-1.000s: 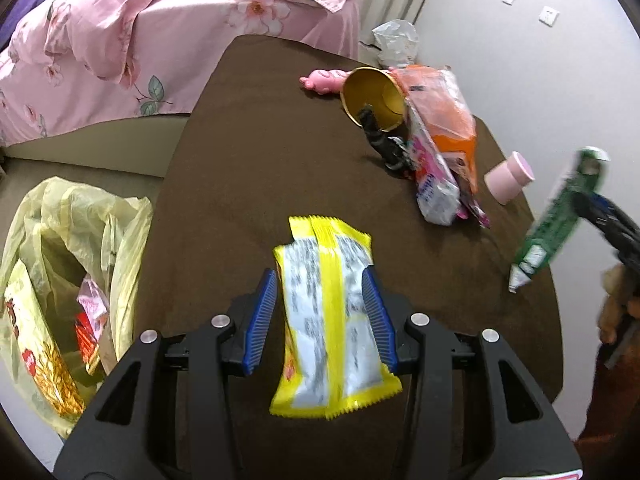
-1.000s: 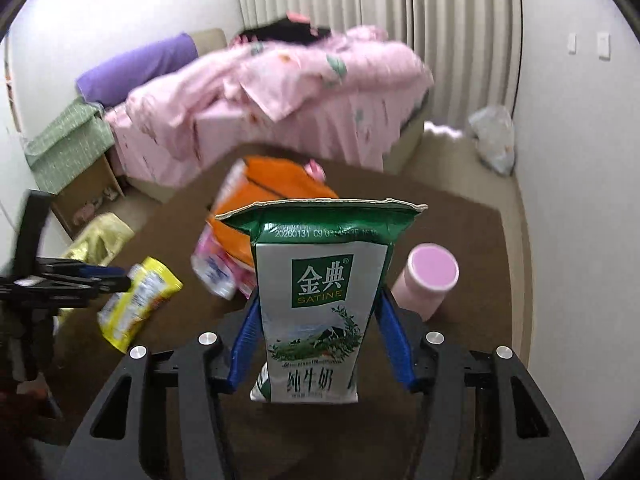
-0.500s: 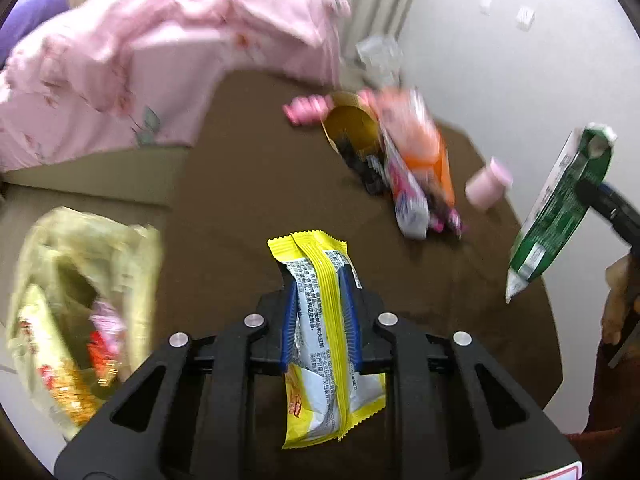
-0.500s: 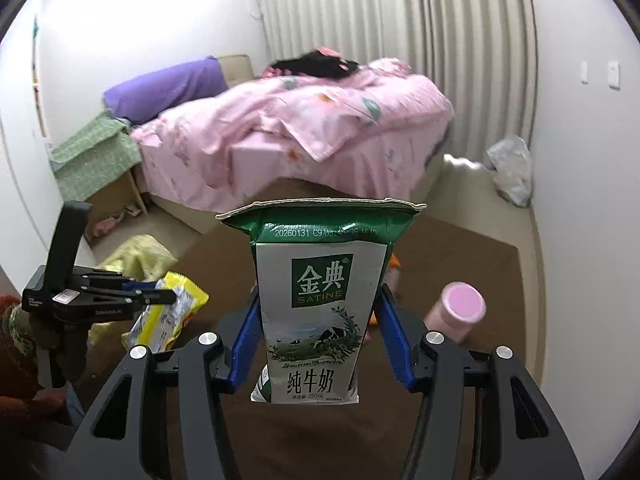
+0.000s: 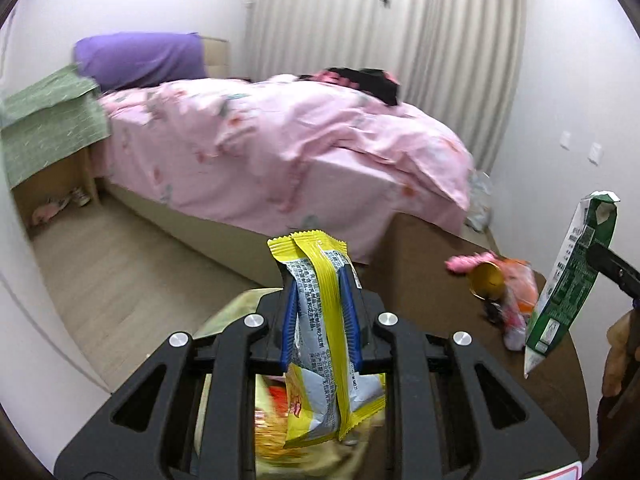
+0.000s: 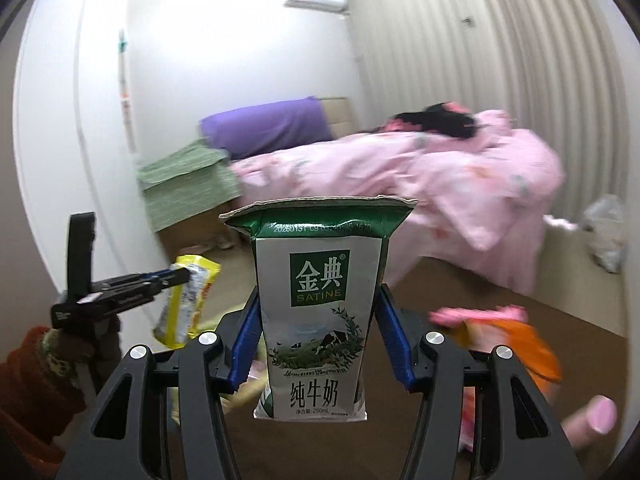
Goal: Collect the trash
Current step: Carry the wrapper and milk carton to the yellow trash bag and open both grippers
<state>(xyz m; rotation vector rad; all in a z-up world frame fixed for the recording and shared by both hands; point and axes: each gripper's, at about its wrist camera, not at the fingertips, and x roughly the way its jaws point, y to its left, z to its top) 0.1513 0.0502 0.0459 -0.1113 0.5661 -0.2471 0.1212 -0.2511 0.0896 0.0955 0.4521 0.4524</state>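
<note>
My left gripper [image 5: 320, 284] is shut on a yellow snack wrapper [image 5: 324, 320] and holds it in the air above a yellowish trash bag [image 5: 280, 440] that shows blurred below it. It also shows in the right wrist view [image 6: 180, 276], with the wrapper [image 6: 188, 300] hanging from it. My right gripper [image 6: 318, 312] is shut on a green and white milk carton [image 6: 320, 308], held upright above the brown table [image 6: 400, 432]. The carton also shows at the right of the left wrist view [image 5: 568, 280].
On the brown table [image 5: 420, 264] lie a gold cup [image 5: 486, 280], an orange bag [image 5: 520, 280], a pink toy [image 5: 468, 260] and more wrappers. A pink cup [image 6: 596, 420] stands at the right. A pink bed [image 5: 280, 152] is behind, with bare floor [image 5: 120, 264] at left.
My left gripper closed on the yellow wrapper, lifted it off the table and swung it left over the trash bag. My right gripper rose and turned left with the carton.
</note>
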